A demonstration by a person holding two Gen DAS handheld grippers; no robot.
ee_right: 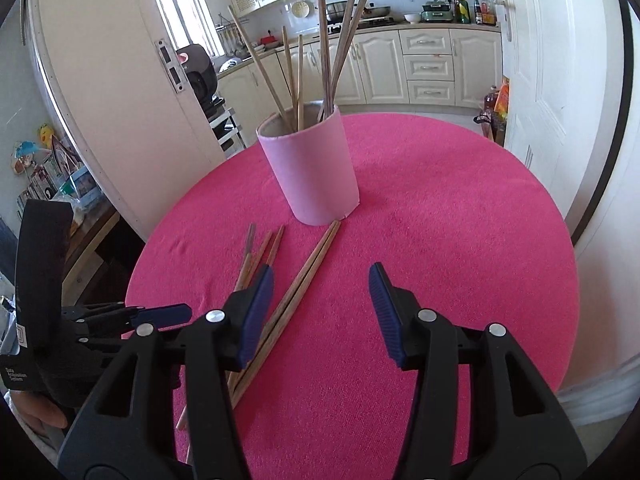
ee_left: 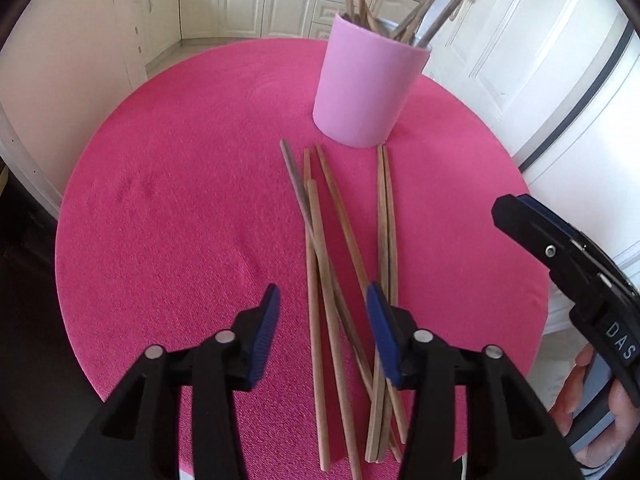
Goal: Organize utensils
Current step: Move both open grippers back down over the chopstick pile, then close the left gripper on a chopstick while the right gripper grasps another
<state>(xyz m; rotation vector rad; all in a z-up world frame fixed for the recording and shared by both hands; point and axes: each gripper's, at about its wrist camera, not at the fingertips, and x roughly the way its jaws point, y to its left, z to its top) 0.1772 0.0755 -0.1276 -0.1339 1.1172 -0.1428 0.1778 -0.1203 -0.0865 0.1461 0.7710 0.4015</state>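
- Left gripper (ee_left: 323, 298) jaws spread, nothing pinched, hovering over the near ends of loose chopsticks (ee_left: 320, 280).
- Right gripper (ee_right: 322, 280) jaws spread, empty; a chopstick pair (ee_right: 296, 292) lies beside its left finger.
- Pink cup (ee_left: 366, 88) stands at the far side of the pink round table (ee_left: 180, 200), holding more chopsticks; loose ones lie just near of it.

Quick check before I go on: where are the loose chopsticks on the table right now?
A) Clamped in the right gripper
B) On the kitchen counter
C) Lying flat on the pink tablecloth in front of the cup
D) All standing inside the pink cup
C: the loose chopsticks lie flat on the tablecloth in front of the pink cup; neither the left gripper nor the right gripper grips any.
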